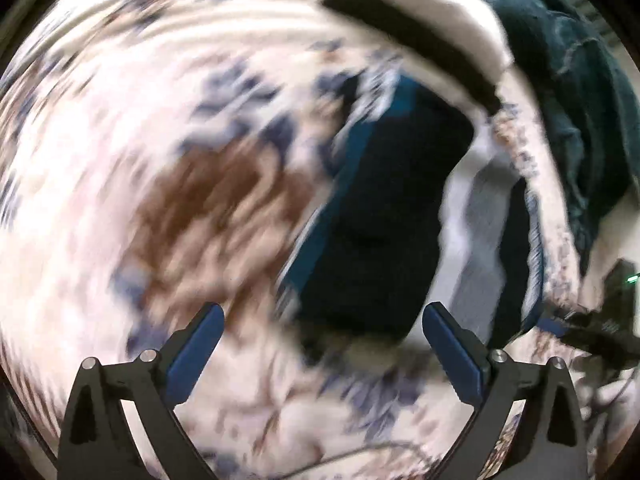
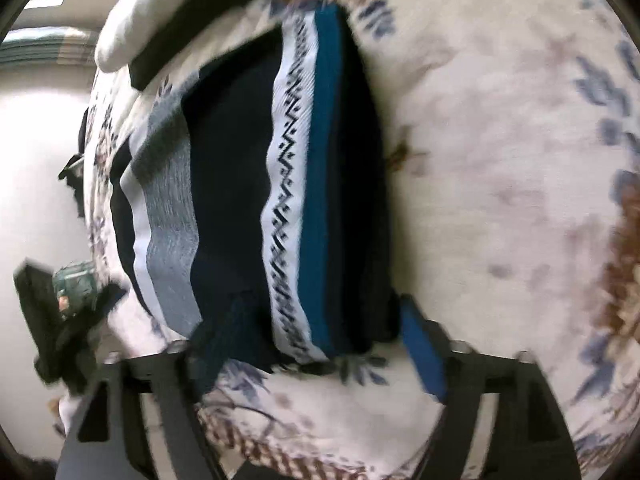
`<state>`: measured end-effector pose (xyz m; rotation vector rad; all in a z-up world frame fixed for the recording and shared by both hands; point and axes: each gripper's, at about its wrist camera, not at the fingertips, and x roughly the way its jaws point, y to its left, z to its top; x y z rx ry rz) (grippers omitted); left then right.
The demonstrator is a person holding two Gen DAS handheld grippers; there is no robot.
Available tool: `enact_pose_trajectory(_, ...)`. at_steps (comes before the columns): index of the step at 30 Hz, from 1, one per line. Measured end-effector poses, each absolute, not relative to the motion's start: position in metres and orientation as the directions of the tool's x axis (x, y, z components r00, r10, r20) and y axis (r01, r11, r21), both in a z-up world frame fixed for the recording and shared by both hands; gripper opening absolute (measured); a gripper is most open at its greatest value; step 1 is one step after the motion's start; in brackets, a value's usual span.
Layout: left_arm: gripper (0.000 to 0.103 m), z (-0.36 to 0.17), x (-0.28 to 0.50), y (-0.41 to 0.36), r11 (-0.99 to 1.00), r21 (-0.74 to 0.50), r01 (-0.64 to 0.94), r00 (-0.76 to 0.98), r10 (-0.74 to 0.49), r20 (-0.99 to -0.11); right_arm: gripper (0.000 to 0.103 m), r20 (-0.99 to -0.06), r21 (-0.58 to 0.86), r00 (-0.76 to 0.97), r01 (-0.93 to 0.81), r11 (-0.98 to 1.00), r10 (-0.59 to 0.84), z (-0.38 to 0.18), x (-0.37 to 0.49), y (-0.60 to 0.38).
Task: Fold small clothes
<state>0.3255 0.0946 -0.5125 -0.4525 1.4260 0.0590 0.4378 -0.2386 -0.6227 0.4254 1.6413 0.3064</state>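
Note:
A folded knit garment [image 2: 280, 184], dark navy with teal, white zigzag and grey bands, lies on a floral bedspread [image 2: 500, 160]. It shows blurred in the left wrist view [image 1: 380, 220] as a dark block with a teal edge. My left gripper [image 1: 324, 344] is open and empty, just short of the garment's near edge. My right gripper [image 2: 312, 344] is open, its blue-padded fingers [image 2: 424, 348] straddling the garment's near edge; I cannot tell whether they touch it. Both views are motion-blurred.
A dark teal garment [image 1: 580, 92] lies heaped at the right. A white and black item [image 1: 432, 32] lies beyond the folded garment, also seen in the right wrist view [image 2: 160, 12]. The other gripper [image 2: 60, 312] shows at the bed's left edge.

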Motion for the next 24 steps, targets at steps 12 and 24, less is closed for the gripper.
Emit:
enact_pose_trajectory(12,0.103,-0.611,0.278,0.084,0.931,-0.058,-0.359,0.0,-0.062,-0.998,0.015,-0.809,0.503,-0.086,0.41,0.761,0.582,-0.645,0.404,-0.218)
enact_pose_trajectory(24,0.103,-0.593,0.311,0.074,0.866,-0.141,-0.48,0.012,-0.154,-0.988,0.01,-0.822,0.445,-0.139,0.449,0.775,0.552,-0.626,0.359,-0.238)
